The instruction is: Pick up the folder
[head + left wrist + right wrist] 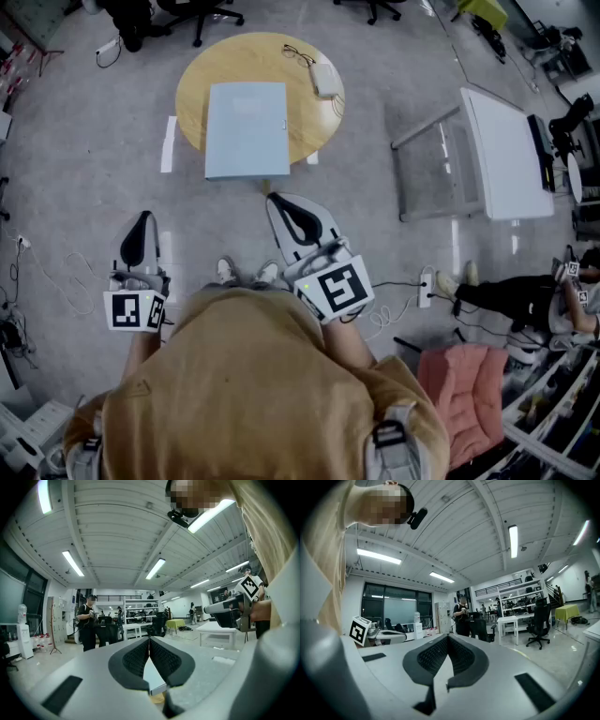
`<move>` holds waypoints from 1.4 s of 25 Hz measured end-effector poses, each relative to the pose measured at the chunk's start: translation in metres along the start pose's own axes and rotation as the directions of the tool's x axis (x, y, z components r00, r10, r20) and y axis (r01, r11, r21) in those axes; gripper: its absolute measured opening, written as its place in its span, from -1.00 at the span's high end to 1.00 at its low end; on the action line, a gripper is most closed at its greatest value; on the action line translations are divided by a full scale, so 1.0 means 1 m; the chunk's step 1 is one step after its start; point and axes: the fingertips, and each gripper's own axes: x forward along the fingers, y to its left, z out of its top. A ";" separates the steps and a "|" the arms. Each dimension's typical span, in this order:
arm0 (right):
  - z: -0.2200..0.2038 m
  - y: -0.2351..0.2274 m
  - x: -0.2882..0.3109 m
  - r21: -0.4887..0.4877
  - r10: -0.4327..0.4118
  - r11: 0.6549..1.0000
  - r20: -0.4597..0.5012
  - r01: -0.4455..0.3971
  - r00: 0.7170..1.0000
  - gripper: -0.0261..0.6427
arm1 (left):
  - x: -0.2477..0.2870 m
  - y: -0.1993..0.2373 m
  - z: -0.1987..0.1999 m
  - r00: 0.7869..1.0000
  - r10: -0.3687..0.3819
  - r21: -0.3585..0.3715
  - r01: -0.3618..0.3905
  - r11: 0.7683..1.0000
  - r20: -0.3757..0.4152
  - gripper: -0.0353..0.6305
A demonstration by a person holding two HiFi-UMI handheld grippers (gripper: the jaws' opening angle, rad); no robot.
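Observation:
A pale blue folder (247, 128) lies flat on a round yellow table (202, 70) ahead of me in the head view, with its near edge over the table's rim. Both grippers are held level, short of the table and apart from the folder. My left gripper (144, 217) hangs at the lower left, and its black pads (140, 656) meet at the tip with nothing between them. My right gripper (274, 198) is nearer the folder's front edge. It is shut and empty too, with its pads (459, 656) touching. A pale blue sliver over yellow (152, 677) shows under the left jaws.
Glasses (298, 53) and a small white object (325, 79) lie at the table's far right. A white desk (506, 155) stands to the right. On the floor lie a power strip (427, 286) and cables. A pink-cushioned chair (469, 384) and a seated person (516, 295) are at the lower right.

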 end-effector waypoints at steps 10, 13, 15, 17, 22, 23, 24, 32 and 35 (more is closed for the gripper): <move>-0.033 -0.013 -0.012 0.039 0.059 0.998 -0.062 -0.057 0.996 0.92 | -0.011 -0.016 -0.008 0.997 0.059 0.009 -0.059 0.998 -0.047 0.88; -0.036 -0.009 -0.005 0.075 0.092 0.993 -0.049 -0.088 0.995 0.92 | -0.019 -0.009 -0.016 0.994 0.085 0.004 -0.085 0.996 -0.069 0.88; -0.031 -0.006 0.002 0.083 0.111 0.991 -0.034 -0.108 0.993 0.92 | -0.020 -0.003 -0.017 0.992 0.100 -0.005 -0.101 0.995 -0.074 0.88; -0.031 -0.005 0.007 0.079 0.119 0.990 -0.039 -0.116 0.992 0.92 | -0.017 -0.002 -0.016 0.993 0.099 -0.010 -0.100 0.995 -0.071 0.88; -0.034 -0.012 0.022 0.065 0.099 0.993 -0.059 -0.095 0.993 0.92 | 0.004 0.006 -0.027 0.995 0.066 -0.043 -0.069 0.997 -0.071 0.88; -0.033 -0.016 0.026 0.062 0.085 0.995 -0.060 -0.081 0.995 0.92 | 0.011 0.009 -0.030 0.996 0.055 -0.051 -0.059 0.997 -0.070 0.88; -0.033 -0.019 0.029 0.062 0.070 0.996 -0.064 -0.066 0.996 0.92 | 0.019 0.012 -0.031 0.997 0.043 -0.059 -0.047 0.997 -0.068 0.88; -0.026 -0.053 0.065 0.022 -0.046 0.999 -0.104 0.049 0.994 0.92 | 0.095 0.041 -0.018 0.997 -0.071 -0.077 0.071 0.994 0.001 0.88; -0.022 -0.060 0.083 0.010 -0.084 0.996 -0.108 0.086 0.991 0.92 | 0.118 0.060 -0.017 0.995 -0.101 -0.112 0.102 0.988 0.013 0.88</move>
